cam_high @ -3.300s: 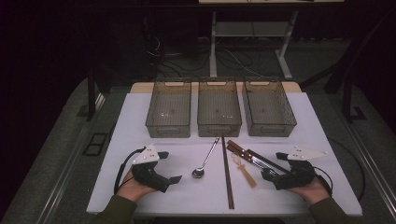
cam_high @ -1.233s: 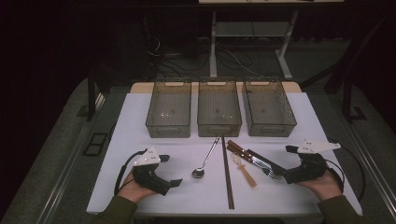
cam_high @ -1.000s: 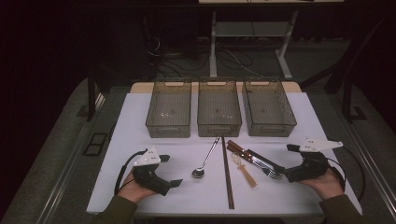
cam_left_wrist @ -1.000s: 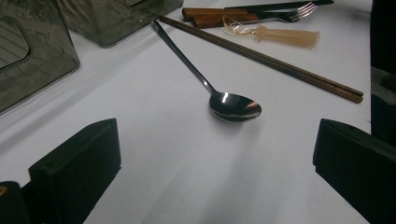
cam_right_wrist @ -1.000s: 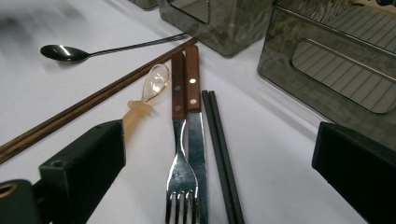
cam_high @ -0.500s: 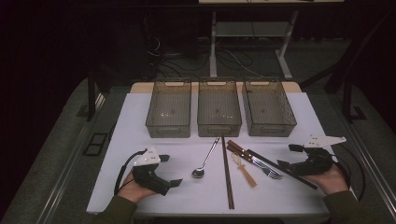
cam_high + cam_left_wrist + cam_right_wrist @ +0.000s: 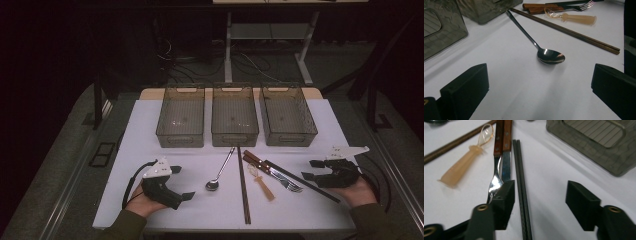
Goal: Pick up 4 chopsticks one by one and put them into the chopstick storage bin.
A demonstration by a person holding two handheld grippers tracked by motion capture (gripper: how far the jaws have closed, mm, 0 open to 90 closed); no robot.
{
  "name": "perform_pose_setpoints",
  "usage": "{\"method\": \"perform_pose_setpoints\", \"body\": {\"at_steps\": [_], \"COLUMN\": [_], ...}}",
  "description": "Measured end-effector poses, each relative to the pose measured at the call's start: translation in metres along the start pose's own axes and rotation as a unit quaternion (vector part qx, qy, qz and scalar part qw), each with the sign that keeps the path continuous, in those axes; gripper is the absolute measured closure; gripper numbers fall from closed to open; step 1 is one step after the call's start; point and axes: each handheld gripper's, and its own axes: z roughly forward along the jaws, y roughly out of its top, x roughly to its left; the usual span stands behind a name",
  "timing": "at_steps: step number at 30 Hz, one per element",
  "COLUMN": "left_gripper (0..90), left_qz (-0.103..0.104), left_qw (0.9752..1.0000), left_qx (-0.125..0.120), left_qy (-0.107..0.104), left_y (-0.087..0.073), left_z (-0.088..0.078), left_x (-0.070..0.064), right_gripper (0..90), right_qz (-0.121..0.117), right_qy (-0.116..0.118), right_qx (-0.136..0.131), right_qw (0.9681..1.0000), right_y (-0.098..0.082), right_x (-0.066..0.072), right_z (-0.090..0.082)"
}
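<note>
My right gripper [image 7: 310, 170] rests at the table's right, low over the near end of a pair of black chopsticks [image 7: 305, 182]. In the right gripper view those black chopsticks [image 7: 521, 195] lie between the jaws of the right gripper [image 7: 540, 190], close beside the left pad. The jaws have just been closing, and a gap still shows on both sides. A wood-handled fork [image 7: 496, 172] and knife [image 7: 506, 165] lie just left of them. My left gripper [image 7: 182, 182] stands open and empty, pointing at a steel spoon [image 7: 547, 55].
Three clear bins [image 7: 235, 117] stand in a row at the back of the white table [image 7: 150, 150]. Brown chopsticks [image 7: 243, 187] and a tan plastic piece [image 7: 264, 186] lie mid-table between the spoon [image 7: 218, 172] and the fork [image 7: 282, 177].
My right hand has drawn to the right, off the fork and knife, baring the black chopsticks. Its jaws stand narrower now. The left hand has kept still.
</note>
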Motion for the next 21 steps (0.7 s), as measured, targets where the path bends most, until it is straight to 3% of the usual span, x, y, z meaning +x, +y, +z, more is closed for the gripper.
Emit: {"method": "perform_pose_setpoints", "body": {"at_steps": [14, 21], "left_gripper": [0.6, 0.8], "left_qz": [-0.003, -0.003], "left_qw": [1.0, 1.0], "left_qx": [0.002, 0.002], "left_qy": [-0.001, -0.002], "left_y": [-0.0006, -0.0005], "left_z": [0.0011, 0.0007], "left_x": [0.0, -0.0002], "right_gripper": [75.4, 82.2], "right_qz": [-0.009, -0.017], "right_qy": [0.029, 0.037], "right_qx": [0.044, 0.061], "right_qw": [0.9986, 0.9973], "right_y": [-0.005, -0.0055], "right_x": [0.0008, 0.002], "right_z": [0.0065, 0.0092]}}
